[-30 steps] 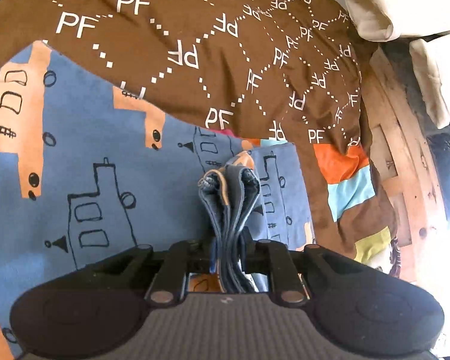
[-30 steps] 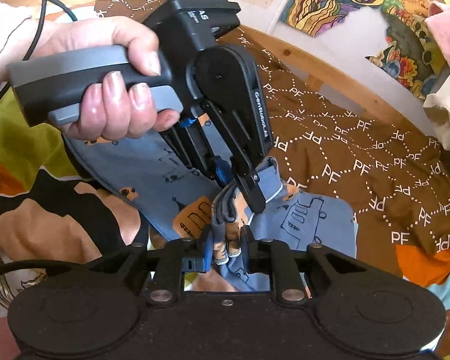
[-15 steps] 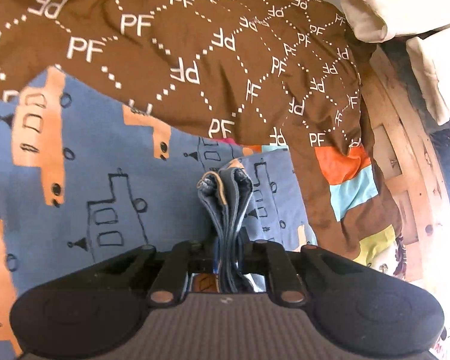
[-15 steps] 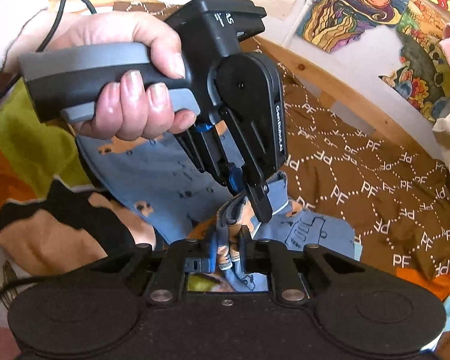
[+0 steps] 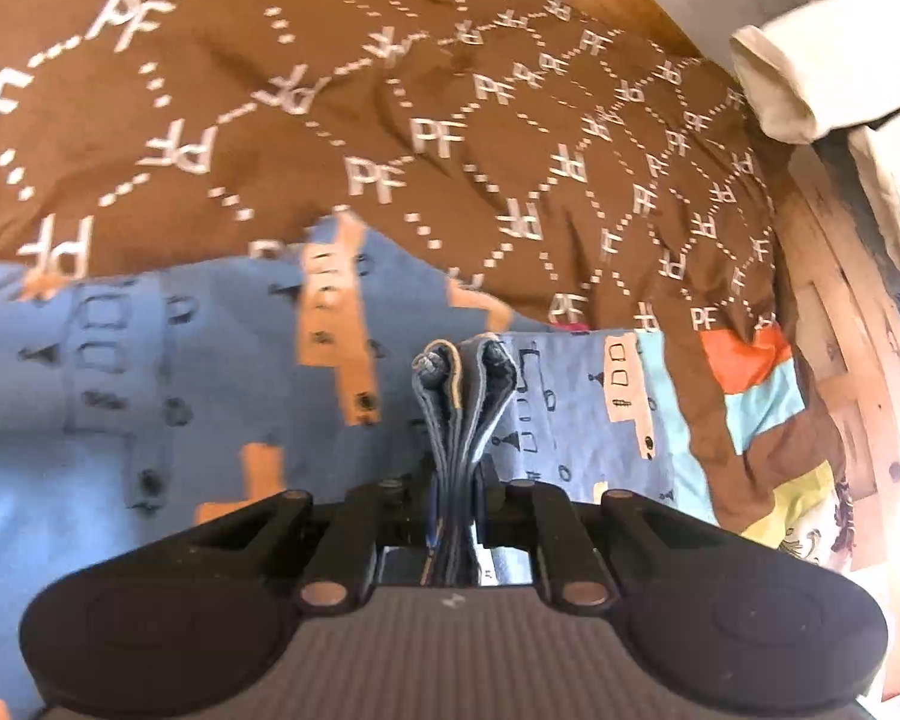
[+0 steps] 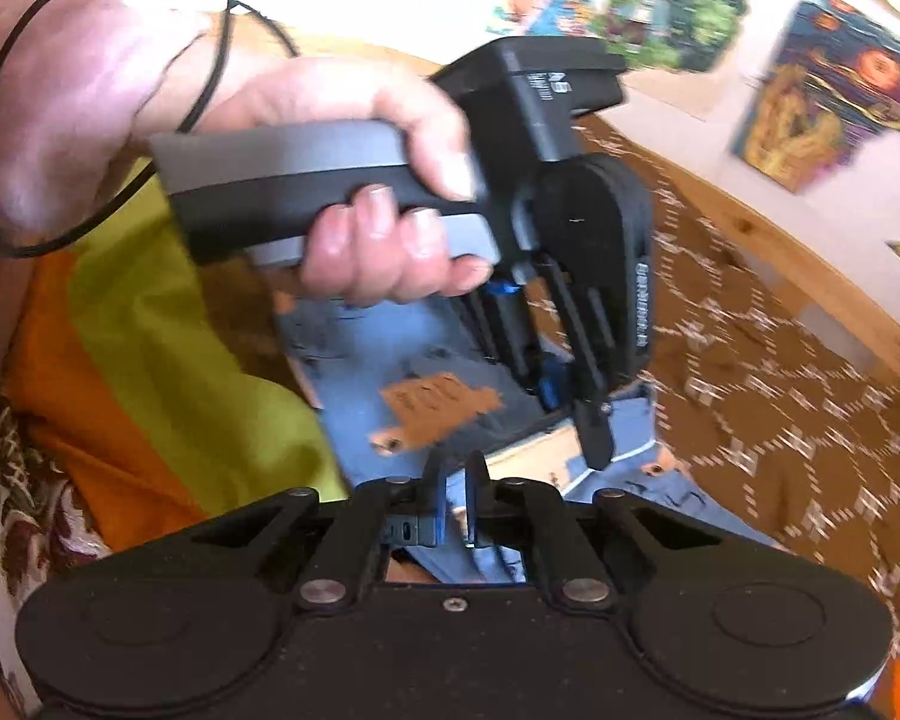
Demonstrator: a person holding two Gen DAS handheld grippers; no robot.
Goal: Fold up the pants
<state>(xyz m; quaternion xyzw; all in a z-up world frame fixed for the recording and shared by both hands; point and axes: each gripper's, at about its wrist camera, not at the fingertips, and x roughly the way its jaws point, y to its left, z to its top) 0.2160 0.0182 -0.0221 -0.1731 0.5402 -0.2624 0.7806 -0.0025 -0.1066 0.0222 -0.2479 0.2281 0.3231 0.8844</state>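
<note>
Left wrist view: the left gripper point(image 5: 455, 483) is clamped on a bunched stack of edges of the blue pants point(image 5: 150, 372), whose fabric carries orange vehicle shapes and black outline drawings. The pants lie spread across the brown quilt point(image 5: 390, 90), which extends beyond them and is printed with repeated white "PF" letters joined by dotted lines. Orange, light-blue and yellow patches point(image 5: 756, 372) sit at the quilt's edge nearest the wooden bed frame point(image 5: 834, 300). Cream cloth point(image 5: 810, 78) rests past the quilt's far corner.

Right wrist view: the right gripper point(image 6: 453, 483) has its jaws set narrowly apart with nothing between them, above the pants point(image 6: 354, 372). A hand point(image 6: 354, 180) holds the left gripper point(image 6: 594, 444), whose side bears blurred, unreadable white lettering; its tip meets the pants. Beside the quilt point(image 6: 780, 396) lies yellow-green and orange fabric point(image 6: 168, 348). Colourful pictures point(image 6: 834, 90) hang on the wall beyond the quilt.
</note>
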